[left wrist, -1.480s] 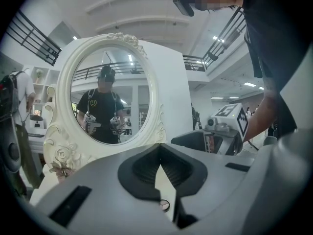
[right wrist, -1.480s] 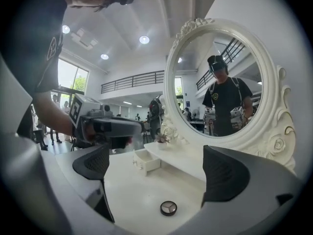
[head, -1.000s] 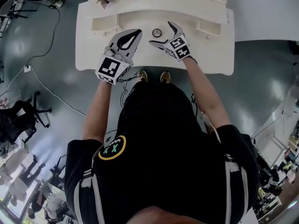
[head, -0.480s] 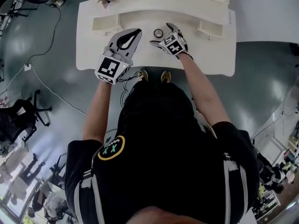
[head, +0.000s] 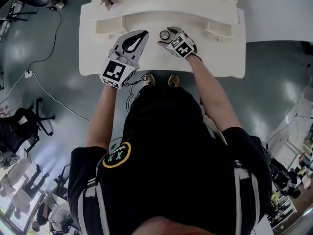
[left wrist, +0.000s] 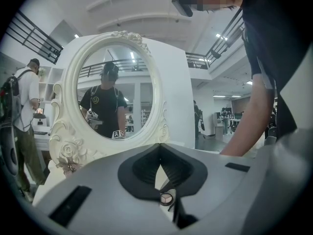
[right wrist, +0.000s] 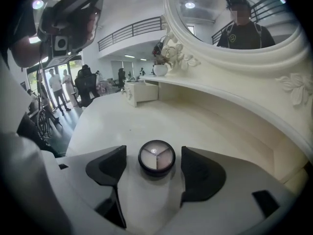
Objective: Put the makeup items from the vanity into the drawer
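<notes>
A round black compact [right wrist: 156, 157] with pale powder pans lies on the white vanity top [right wrist: 146, 119]. It sits between the jaws of my right gripper [right wrist: 154, 154], which are closing, with a small gap still on each side. From the head view the compact [head: 164, 34] is at the middle of the vanity, and the right gripper [head: 167, 36] straddles it. My left gripper [head: 141, 34] hovers just to its left with the jaw tips touching and nothing held. The left gripper view looks past those shut jaws [left wrist: 159, 146] and catches the compact [left wrist: 166, 198] through the gap below the tips.
An oval mirror [left wrist: 116, 87] in an ornate white frame stands at the back of the vanity. Small drawer units sit at the left [head: 108, 26] and right [head: 218, 28] of the top. Cables and office chairs [head: 19, 124] are on the grey floor.
My right gripper has moved forward and left to the compact, and its jaws have narrowed around it. The left gripper has stayed in place.
</notes>
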